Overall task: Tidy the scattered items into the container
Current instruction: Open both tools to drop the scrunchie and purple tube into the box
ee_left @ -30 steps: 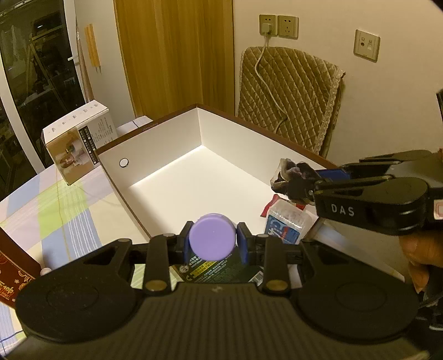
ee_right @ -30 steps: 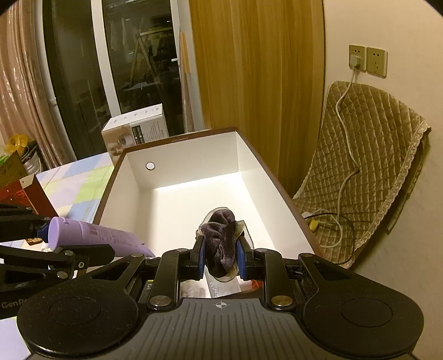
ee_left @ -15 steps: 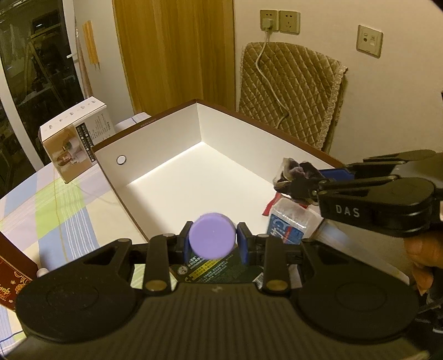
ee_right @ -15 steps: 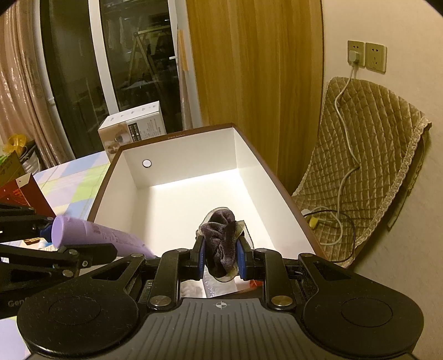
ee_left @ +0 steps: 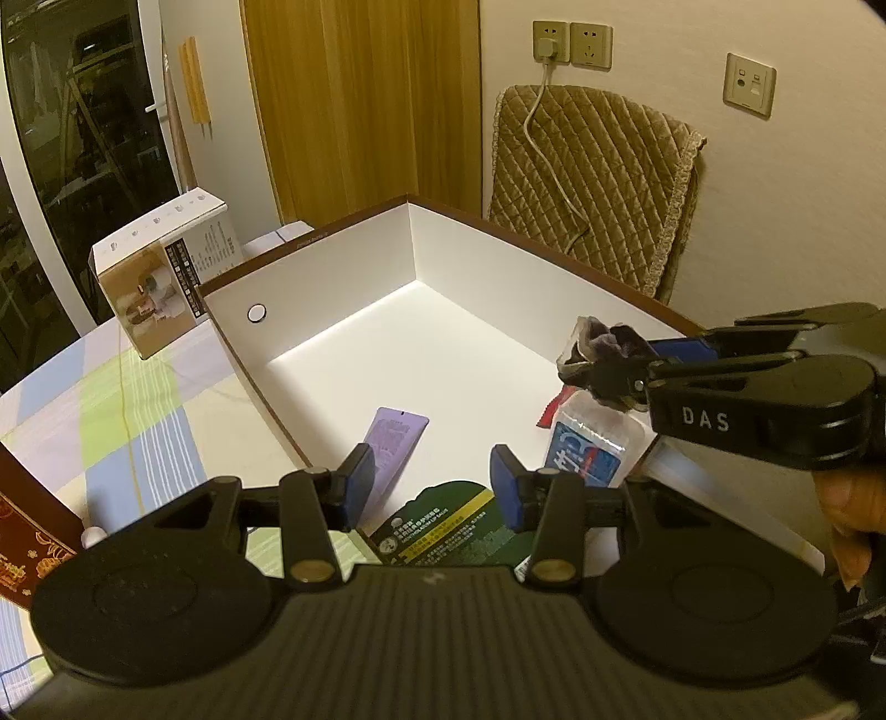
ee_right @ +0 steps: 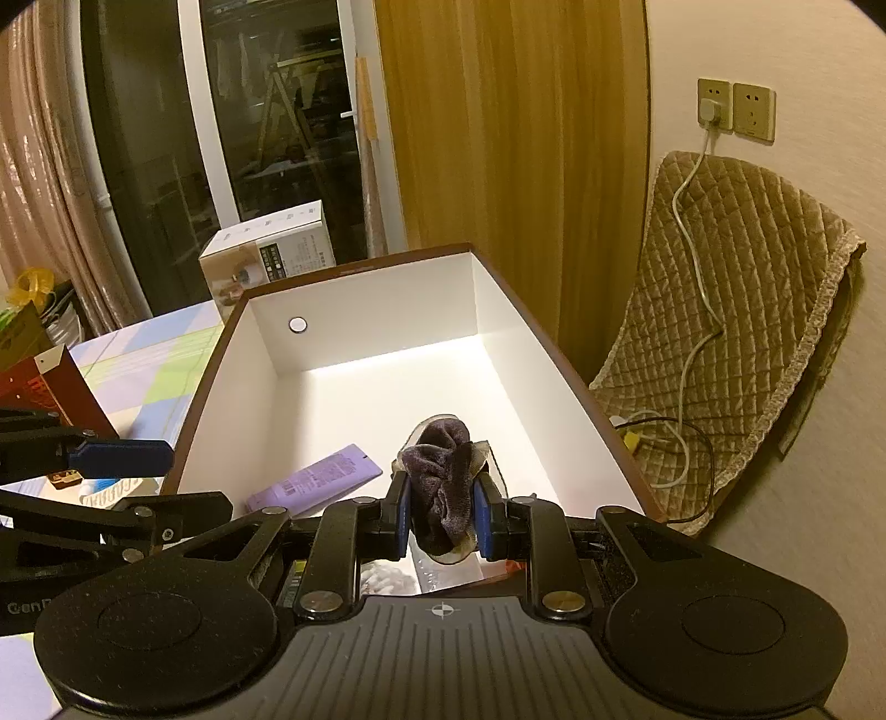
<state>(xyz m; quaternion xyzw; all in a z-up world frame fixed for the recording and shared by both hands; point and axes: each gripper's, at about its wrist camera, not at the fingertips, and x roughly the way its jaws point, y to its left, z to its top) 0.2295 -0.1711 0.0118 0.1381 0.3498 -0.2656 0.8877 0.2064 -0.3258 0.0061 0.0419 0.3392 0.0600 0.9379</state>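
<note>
Left tongs (ee_left: 429, 487), just spread, have dropped the purple tube (ee_left: 396, 443) into the box (ee_left: 310, 288); right tongs (ee_right: 441, 523), pinching a dark cloth (ee_right: 443, 476), should likewise part well inside its walls.

We note a cream plaster wall (ee_left: 775, 210) carrying beige twin sockets (ee_left: 572, 41), a white cable (ee_right: 689, 232) plugged in. A quilted tan pad (ee_right: 736, 288) leans against it. A wooden door panel (ee_right: 509, 127) adjoins dark glass panes (ee_right: 266, 99) and pinkish curtains (ee_right: 39, 194). A pastel checked tablecloth (ee_left: 105, 404) covers the table. Warm, dim lighting.
</note>
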